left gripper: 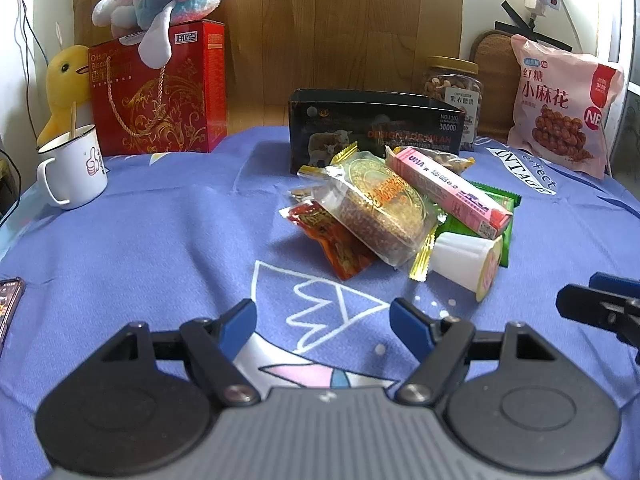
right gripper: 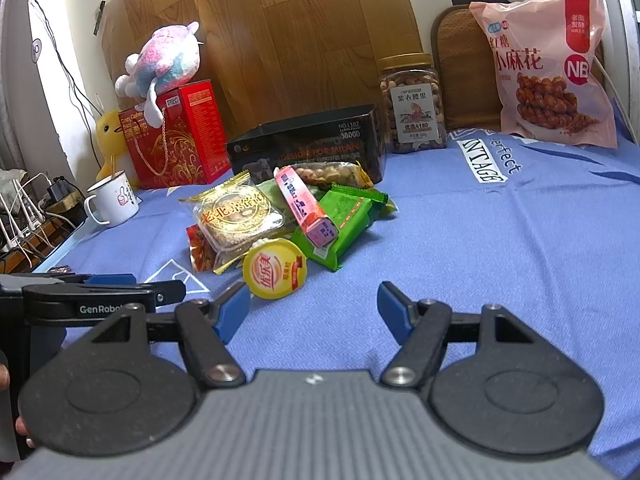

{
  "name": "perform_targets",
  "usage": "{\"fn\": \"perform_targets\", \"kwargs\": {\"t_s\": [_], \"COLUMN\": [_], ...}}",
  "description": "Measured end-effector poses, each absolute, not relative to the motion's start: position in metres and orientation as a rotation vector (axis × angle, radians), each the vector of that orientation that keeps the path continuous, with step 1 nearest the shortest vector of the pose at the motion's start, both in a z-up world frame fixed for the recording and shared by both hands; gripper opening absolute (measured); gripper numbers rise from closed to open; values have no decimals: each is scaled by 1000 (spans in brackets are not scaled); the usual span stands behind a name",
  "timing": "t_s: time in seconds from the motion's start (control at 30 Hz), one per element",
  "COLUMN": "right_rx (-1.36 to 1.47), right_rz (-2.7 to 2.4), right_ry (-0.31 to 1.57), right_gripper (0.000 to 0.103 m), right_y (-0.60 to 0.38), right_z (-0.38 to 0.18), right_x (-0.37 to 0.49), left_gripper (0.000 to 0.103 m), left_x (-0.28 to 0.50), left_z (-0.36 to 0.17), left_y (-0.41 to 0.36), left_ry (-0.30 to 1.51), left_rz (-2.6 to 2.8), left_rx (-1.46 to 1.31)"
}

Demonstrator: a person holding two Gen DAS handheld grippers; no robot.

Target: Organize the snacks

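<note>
Ahead, I see the snack pile (right gripper: 280,220) heaped mid-cloth before the glossy black box (right gripper: 312,148): a crinkly clear-wrapped round cake (right gripper: 236,216), a slim pink carton (right gripper: 304,208), a white cup (left gripper: 466,258). Both my left gripper (left gripper: 323,320) and right gripper (right gripper: 312,308) are spread empty over the woven blue cloth (right gripper: 480,260).

Blue cloth (right gripper: 460,240), white line drawings; green wrapper (right gripper: 344,220); red box (left gripper: 160,92), gold scrollwork.

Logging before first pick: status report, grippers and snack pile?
Left gripper open, empty. Right gripper open, empty. Snack pile untouched before black box. Jelly cup nearest, path clear.
</note>
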State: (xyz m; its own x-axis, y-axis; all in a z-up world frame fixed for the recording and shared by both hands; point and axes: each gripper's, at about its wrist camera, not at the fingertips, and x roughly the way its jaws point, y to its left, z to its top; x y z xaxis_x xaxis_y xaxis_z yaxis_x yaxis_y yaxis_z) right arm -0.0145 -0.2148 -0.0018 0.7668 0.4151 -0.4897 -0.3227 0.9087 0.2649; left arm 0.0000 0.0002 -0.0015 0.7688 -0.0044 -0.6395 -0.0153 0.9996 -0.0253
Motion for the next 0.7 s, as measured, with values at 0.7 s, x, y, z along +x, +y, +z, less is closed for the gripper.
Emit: {"fn": "perform_targets", "kwargs": {"t_s": [0.7], "right_rx": [161], "right_rz": [426], "right_ry": [566], "right_gripper": [72], "right_y": [-206], "right_z": [0], "right_x": [-10], "left_gripper": [75], "left_x": [-2], "left_z": [-4], "left_y": [-4], "left_ry": [661], "left_rz": [5], "left_rx": [-44]}}
